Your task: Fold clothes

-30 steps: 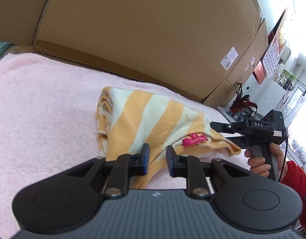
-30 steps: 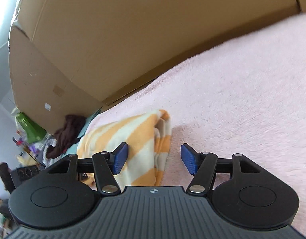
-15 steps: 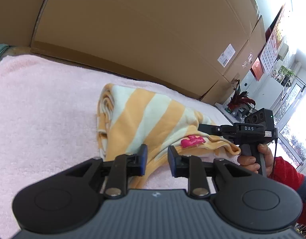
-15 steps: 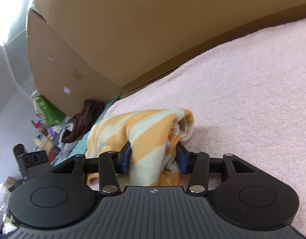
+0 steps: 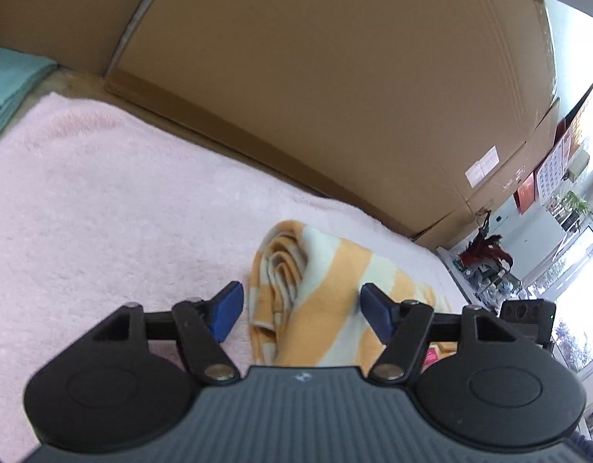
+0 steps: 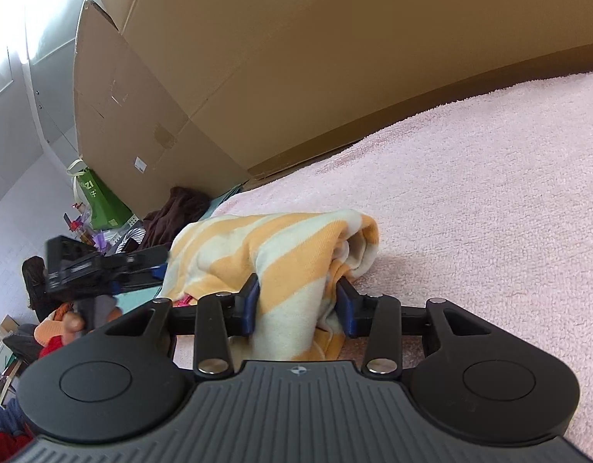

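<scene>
The striped garment (image 6: 281,254), orange and cream and already folded into a thick bundle, is seen lying on the pink towel-like surface (image 6: 489,177) in front of the cardboard boxes (image 5: 335,77). One end of the bundle is pinched by the right gripper (image 6: 296,306), whose blue pads (image 6: 251,303) are pressed into the cloth from both sides, so that this end is bunched between them. The left gripper (image 5: 301,310) is held with its fingers spread wide at the opposite end, the layered edge of the garment (image 5: 281,270) lying just ahead of it and between the two pads (image 5: 229,306), with no contact that can be made out. The long axis of the bundle is judged to run from one gripper to the other, each facing an end, so the coming move is taken to depend on the left fingers being closed over the stacked edge. The underside of the bundle is hidden, its near part is cut off by each gripper body, and the pink tag (image 5: 431,355) is only partly shown. The left gripper is blurred in the right wrist view.
</scene>
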A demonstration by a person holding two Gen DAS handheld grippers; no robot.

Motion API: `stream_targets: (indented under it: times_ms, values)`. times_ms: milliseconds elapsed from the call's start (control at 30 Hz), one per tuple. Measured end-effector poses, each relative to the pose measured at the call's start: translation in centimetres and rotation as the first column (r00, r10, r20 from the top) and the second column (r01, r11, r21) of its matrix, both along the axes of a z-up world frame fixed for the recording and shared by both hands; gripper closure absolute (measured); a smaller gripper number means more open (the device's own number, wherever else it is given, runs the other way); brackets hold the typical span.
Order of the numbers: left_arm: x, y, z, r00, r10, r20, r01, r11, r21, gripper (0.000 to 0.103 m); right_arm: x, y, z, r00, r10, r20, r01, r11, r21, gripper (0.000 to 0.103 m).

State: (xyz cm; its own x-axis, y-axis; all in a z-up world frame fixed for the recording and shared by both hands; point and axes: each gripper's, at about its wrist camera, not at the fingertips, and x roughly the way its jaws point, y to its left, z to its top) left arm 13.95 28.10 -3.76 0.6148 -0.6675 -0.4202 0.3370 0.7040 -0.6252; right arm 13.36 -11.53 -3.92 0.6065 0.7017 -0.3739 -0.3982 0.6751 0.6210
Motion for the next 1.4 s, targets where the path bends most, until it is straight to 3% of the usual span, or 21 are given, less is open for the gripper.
stream_targets:
  times_ms: [133,267,367,433,600,700,867,933,1000,1100,1267,1400]
  values:
    - [0.1,-1.0,-0.4,0.999,-0.039,0.012,0.039,0.999,0.002,0.032,0.0,0.0,-0.1,1.000,0.002,0.001,-0.002,1.000,0.008,0.060]
    - [-1.1,-1.6,-0.2,0.999,0.006,0.054,-0.007,1.000,0.006,0.060,-0.2,-0.2,0.0,1.000,0.005,0.011,-0.005,1.000,0.028,0.062]
    - [-2.6,-3.2,1.0,0.990,0.036,0.139,-0.048,0.995,0.082,0.067,-0.4,0.2,0.5,0.999,0.005,0.036,-0.005,1.000,0.014,0.065]
    - [-3.1,-3.3,1.9,0.984,0.058,0.168,-0.071,0.995,0.071,0.070,-0.6,0.5,0.8,0.999,0.005,0.053,-0.005,1.000,0.003,0.067]
    - [-2.4,-0.8,4.6,0.964,0.141,0.226,-0.154,0.987,0.039,0.070,1.2,1.2,2.5,0.998,-0.005,0.060,-0.001,0.995,0.098,0.069]
    - [-1.0,1.6,5.3,0.948,0.221,0.229,-0.238,0.970,0.046,0.070,3.9,3.5,3.2,0.998,0.006,0.069,-0.012,0.995,0.095,0.069]
    - [1.0,5.1,2.3,0.934,0.331,0.136,-0.342,0.937,0.074,0.070,9.3,8.6,1.6,0.999,0.034,-0.036,-0.031,0.995,0.097,0.069]
    - [1.2,6.5,0.4,0.930,0.356,0.087,-0.358,0.933,0.015,0.069,10.8,9.7,0.4,0.997,0.038,-0.072,-0.030,0.994,0.104,0.069]
    - [1.7,7.3,0.0,0.927,0.368,0.075,-0.366,0.930,-0.038,0.068,11.9,9.8,-0.4,0.995,0.036,-0.090,-0.024,0.991,0.135,0.069]
    - [3.4,6.5,0.2,0.928,0.355,0.113,-0.358,0.934,0.008,0.067,13.2,9.9,-0.8,0.995,0.038,-0.094,-0.023,0.989,0.146,0.069]
    - [6.9,7.6,-0.4,0.944,0.315,0.096,-0.311,0.949,-0.053,0.066,15.1,9.8,-0.8,0.995,0.051,-0.081,-0.038,0.988,0.152,0.069]
    - [9.7,7.6,-0.1,0.949,0.288,0.125,-0.286,0.957,-0.040,0.066,16.6,9.3,-1.0,0.996,0.044,-0.078,-0.031,0.986,0.163,0.069]
